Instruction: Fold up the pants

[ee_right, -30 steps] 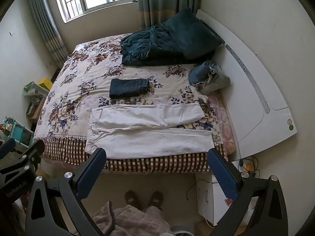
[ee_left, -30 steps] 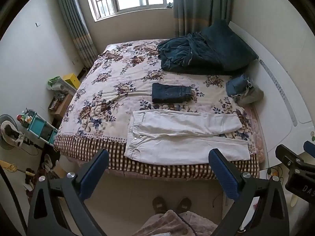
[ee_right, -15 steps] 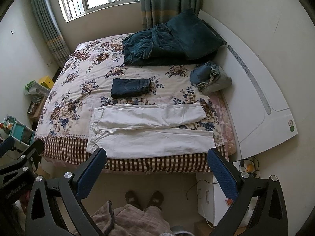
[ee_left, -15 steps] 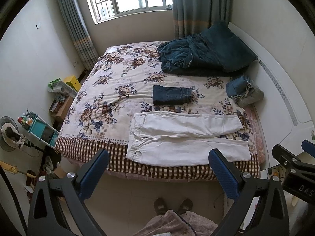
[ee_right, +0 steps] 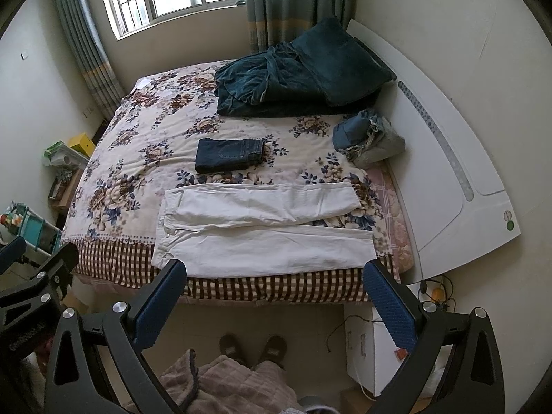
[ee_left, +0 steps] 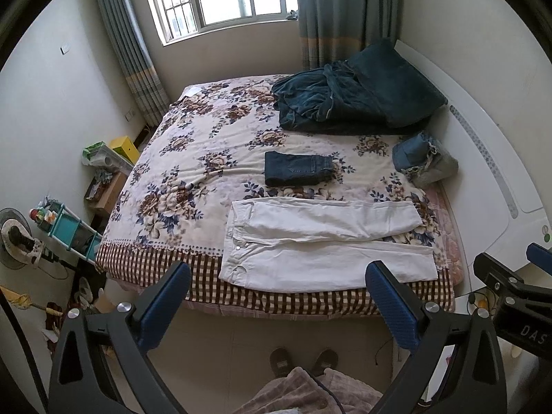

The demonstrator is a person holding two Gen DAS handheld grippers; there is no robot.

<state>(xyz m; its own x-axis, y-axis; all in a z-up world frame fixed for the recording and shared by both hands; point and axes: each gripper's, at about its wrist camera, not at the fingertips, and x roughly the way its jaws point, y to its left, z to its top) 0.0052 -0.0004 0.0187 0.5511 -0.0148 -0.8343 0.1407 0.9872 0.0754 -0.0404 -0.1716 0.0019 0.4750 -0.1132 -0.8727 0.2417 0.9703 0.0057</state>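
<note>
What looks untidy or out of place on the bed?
The white pants lie unfolded with legs splayed apart at the cuffs. The dark teal blanket is heaped and crumpled by the headboard. The folded jeans look neat.

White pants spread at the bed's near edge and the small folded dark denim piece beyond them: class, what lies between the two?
Only a bare strip of floral bedspread separates the white pants from the folded dark denim; both wrist views show it.

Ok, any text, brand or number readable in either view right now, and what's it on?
"DAS": white letters on the black body of the right gripper, cut off at the frame edge.
Embossed lettering on the left gripper body: too dark and blurred to read.
White pants, folded jeans: no readable label.
</note>
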